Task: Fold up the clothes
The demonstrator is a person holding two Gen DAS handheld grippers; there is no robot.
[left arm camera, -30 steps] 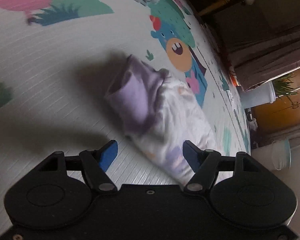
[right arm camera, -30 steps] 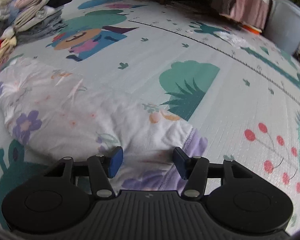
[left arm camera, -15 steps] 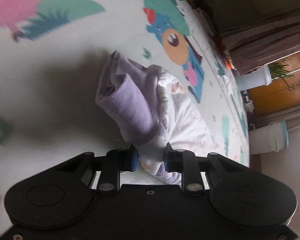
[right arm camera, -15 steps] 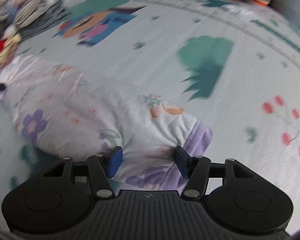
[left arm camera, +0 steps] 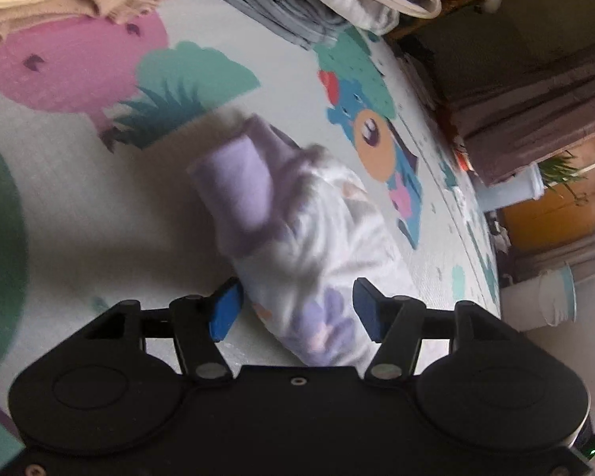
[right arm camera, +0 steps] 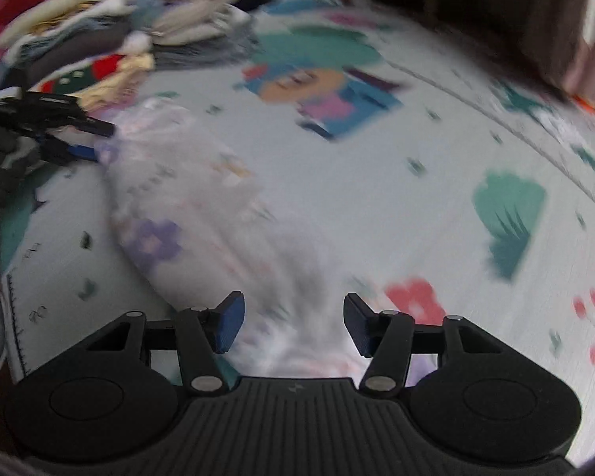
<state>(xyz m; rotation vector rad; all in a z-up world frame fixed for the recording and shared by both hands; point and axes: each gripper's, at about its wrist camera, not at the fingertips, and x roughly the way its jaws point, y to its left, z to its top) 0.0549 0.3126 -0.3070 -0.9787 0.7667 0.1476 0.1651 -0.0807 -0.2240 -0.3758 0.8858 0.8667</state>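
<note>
White floral garment with lilac trim [left arm camera: 305, 238] is seen lying rolled on the play mat [left arm camera: 79, 198], below the stacked clothes [right arm camera: 99, 31]. Left gripper [left arm camera: 295, 309] jaws are opening, garment's end lying between them, pads clear. Right gripper [right arm camera: 291, 323] jaws are closing over the other end; no pad contact seen.

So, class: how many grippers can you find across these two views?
2. The left gripper is at one end of the floral garment; the right gripper is at the other end.
</note>
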